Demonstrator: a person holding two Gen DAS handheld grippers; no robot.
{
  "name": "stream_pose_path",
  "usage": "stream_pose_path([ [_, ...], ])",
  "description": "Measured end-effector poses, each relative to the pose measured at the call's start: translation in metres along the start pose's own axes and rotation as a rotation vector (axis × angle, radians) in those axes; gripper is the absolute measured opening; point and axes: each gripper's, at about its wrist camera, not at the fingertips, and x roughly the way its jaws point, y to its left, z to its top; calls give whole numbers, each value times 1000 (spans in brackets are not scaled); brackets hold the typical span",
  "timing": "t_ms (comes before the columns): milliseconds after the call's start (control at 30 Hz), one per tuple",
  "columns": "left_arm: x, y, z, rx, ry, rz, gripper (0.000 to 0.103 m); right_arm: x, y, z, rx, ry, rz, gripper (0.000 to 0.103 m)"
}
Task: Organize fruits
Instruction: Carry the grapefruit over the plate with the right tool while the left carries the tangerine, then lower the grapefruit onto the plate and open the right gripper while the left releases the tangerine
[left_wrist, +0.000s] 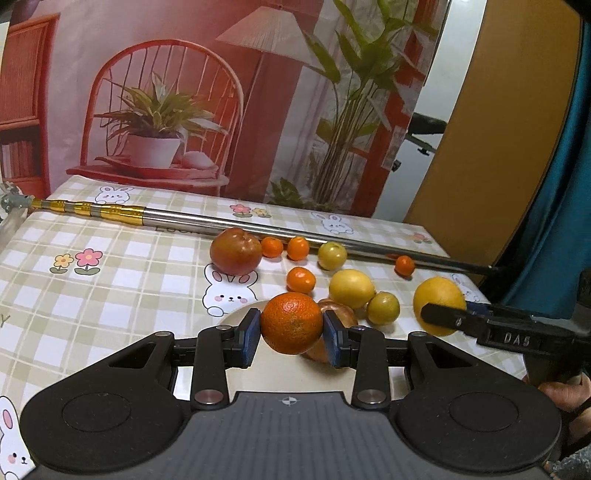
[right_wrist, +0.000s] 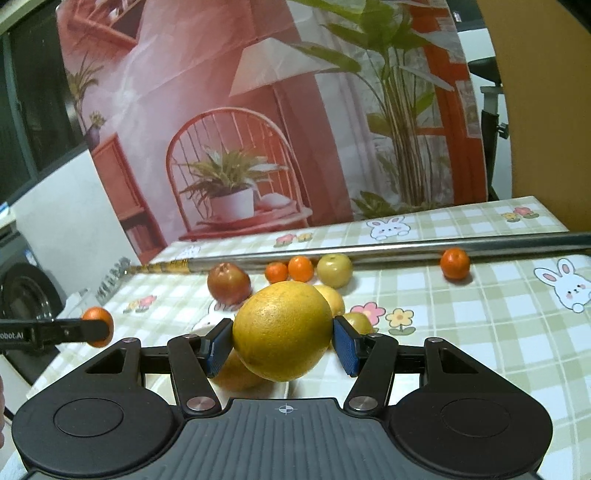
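Left gripper has its pads clamped on a mandarin held just over the pale plate, which looks like the target. Right gripper is squeezing a big yellow citrus above the plate's right side. My worry: round fruit dropped from up there could roll off into the loose fruit, or the two grippers bump since they're close

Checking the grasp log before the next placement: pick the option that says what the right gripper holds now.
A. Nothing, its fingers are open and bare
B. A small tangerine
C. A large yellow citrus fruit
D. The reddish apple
C: in the right wrist view the right gripper has its blue pads pressed on both sides of the large yellow citrus fruit, while the left gripper holds the orange.
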Motion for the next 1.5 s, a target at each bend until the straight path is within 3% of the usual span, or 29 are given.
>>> stream_pose_path([
  [300,9,12,-10,-28,30,18,38,18,25,-7,-116,98,35,54],
  [733,54,22,3,11,148,18,38,64,23,-14,-128,336,134,54],
  [867,65,25,18,16,179,23,38,76,22,-8,-132,361,164,54],
  [1033,78,27,29,58,213,10,38,100,27,5,-233,416,177,54],
  [1267,90,36,9,29,281,-3,38,116,36,10,-343,469,184,54],
  [1500,102,30,2,48,337,47,38,121,25,8,-303,449,236,54],
])
